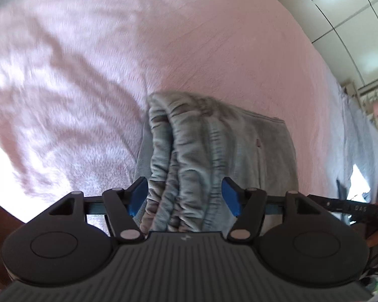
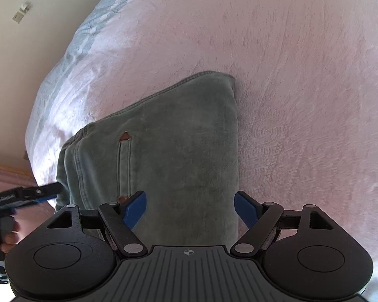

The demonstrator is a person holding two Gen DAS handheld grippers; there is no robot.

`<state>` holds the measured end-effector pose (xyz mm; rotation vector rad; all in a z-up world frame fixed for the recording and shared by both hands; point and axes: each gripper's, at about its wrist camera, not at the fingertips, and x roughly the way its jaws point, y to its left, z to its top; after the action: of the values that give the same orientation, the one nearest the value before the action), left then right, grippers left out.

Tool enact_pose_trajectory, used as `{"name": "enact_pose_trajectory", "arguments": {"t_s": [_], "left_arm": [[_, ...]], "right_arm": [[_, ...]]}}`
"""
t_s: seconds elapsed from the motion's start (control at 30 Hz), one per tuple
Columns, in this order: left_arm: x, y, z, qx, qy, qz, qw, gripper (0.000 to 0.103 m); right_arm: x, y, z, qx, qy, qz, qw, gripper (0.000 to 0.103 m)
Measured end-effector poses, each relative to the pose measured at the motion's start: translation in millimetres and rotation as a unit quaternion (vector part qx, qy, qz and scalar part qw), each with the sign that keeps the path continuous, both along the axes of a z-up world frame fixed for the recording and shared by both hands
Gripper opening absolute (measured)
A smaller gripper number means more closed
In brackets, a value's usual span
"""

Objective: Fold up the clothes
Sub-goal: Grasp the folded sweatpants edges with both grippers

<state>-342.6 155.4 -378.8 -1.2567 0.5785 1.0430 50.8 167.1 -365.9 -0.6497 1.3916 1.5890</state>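
A folded grey-green garment (image 2: 179, 151) with a zip pocket lies on a pink fleece blanket (image 2: 302, 88). In the left wrist view its gathered, wrinkled waistband end (image 1: 189, 166) lies between my left gripper's (image 1: 185, 197) open blue pads, which do not clamp it. My right gripper (image 2: 190, 211) is open too, hovering over the garment's near part, its right pad near the garment's right edge. The left gripper's tip shows in the right wrist view (image 2: 27, 193) at the garment's left edge.
The pink blanket (image 1: 214, 50) covers a bed; a pale blue sheet (image 2: 70, 58) shows at its far left edge. A cream wall (image 2: 17, 63) with switch plates lies beyond. White cabinet panels (image 1: 340, 12) and a shelf of small items (image 1: 375, 103) stand to the right.
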Motion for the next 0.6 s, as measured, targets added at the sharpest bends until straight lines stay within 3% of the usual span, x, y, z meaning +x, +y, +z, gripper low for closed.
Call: {"name": "enact_pose_trajectory", "arguments": {"t_s": [0.23, 0.43, 0.6], "left_arm": [[-28, -3, -41, 0.001, -0.087, 0.017, 0.9960, 0.085], [-42, -1, -72, -0.003, -0.175, 0.029, 0.9841, 0.088], [-35, 3, -81, 0.000, -0.207, 0.038, 0.9775, 0.087]], "right_arm": [[23, 4, -33, -0.008, 0.076, -0.055, 0.996, 0.080], [40, 9, -55, -0.019, 0.117, -0.055, 0.991, 0.080], [36, 19, -84, -0.027, 0.168, -0.077, 0.982, 0.079]]}}
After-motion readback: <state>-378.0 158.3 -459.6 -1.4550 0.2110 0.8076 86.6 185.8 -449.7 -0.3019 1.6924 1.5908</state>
